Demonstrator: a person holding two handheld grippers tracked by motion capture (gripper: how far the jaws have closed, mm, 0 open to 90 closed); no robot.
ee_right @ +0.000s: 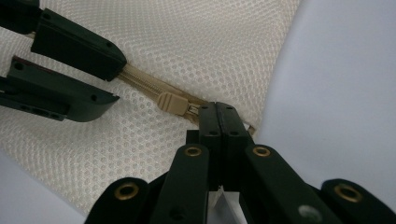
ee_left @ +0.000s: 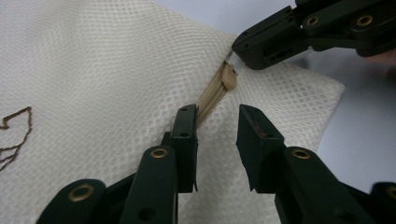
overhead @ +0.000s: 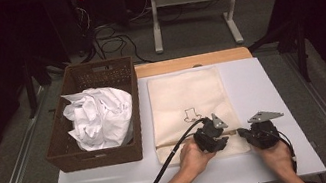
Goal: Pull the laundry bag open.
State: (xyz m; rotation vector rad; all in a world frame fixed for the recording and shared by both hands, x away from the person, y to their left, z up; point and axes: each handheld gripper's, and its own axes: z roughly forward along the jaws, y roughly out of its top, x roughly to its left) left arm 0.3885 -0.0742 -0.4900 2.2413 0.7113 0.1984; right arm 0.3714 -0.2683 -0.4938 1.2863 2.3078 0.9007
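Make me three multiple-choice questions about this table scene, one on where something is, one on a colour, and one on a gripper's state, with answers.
1. Where is the white cloth?
A. in the brown basket
B. on the mesh bag
C. on the floor

2. What colour is the zipper pull?
A. red
B. tan
C. black

3. How do the right gripper's jaws stand?
A. wide open
B. shut
C. around the basket rim

Answers: 1 A, the cloth is bunched inside the basket. 2 B, it matches the beige mesh bag. 3 B, they meet at the zipper's end.
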